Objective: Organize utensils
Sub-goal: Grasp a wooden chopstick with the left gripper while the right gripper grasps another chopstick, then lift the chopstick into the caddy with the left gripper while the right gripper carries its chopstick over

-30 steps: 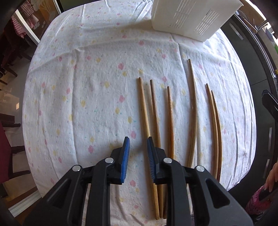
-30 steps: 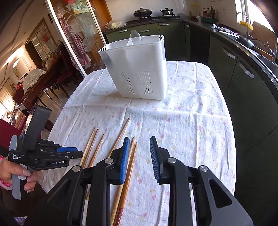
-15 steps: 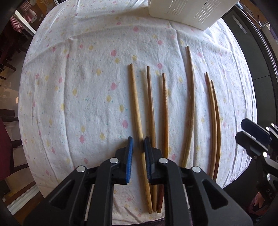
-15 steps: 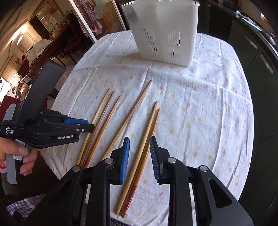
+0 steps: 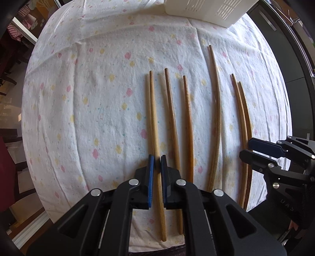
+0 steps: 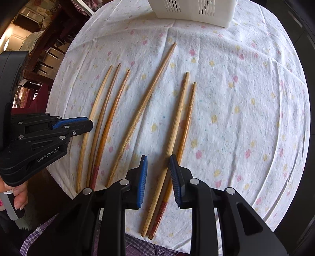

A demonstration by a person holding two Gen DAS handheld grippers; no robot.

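My left claw (image 5: pixel 157 163) pinches the leftmost pale wooden chopstick (image 5: pixel 154 126) near its thick end. My right claw (image 6: pixel 158 167) hangs narrowly open over two more chopsticks (image 6: pixel 178 126). Gripped off-centre, the stick may pivot and slip when lifted.

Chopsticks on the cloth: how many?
6: three on the left, one in the middle, two on the right.

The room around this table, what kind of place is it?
Probably a home dining area beside a kitchen: a flower-print white tablecloth laid with wooden chopsticks, a white slotted plastic utensil basket, dark wooden chairs behind, and dark cabinet fronts alongside.
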